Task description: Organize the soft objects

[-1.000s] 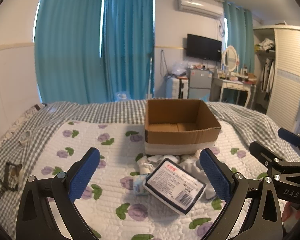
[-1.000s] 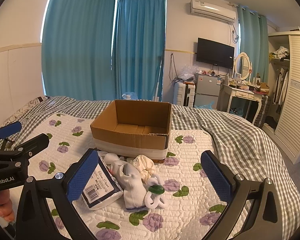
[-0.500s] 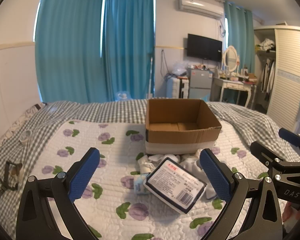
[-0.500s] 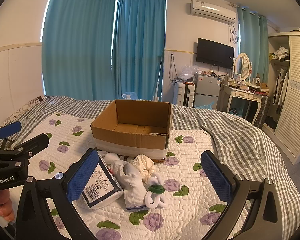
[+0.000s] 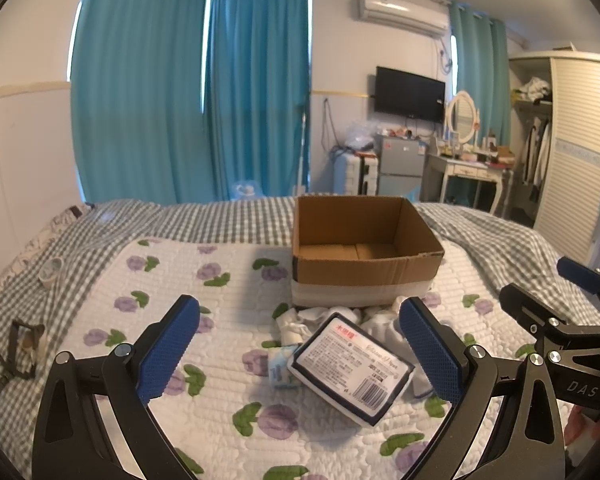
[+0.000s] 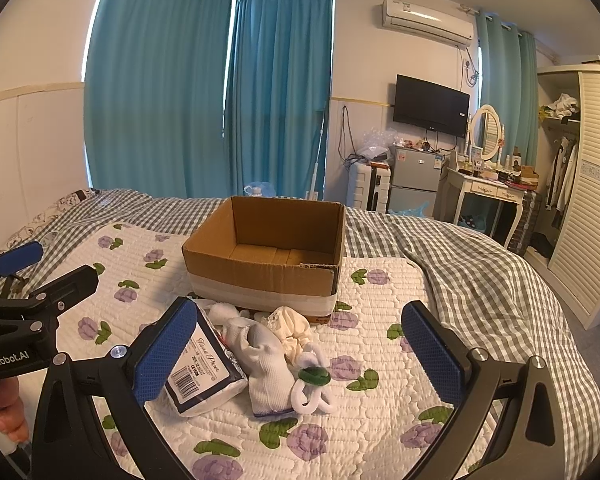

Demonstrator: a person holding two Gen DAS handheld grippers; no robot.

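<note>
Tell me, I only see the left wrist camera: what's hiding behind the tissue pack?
Observer: A white sock, lying against the pack on its right side.
Operator: Anything else there?
Observer: A cream lacy cloth, between the sock and the box.
Operator: Any colours?
Observer: A green ring on a white looped thing, right beside the sock.

Matt cardboard box (image 6: 266, 268), glossy plastic-wrapped tissue pack (image 6: 206, 372), quilted cloth bedspread (image 6: 380, 420).
</note>
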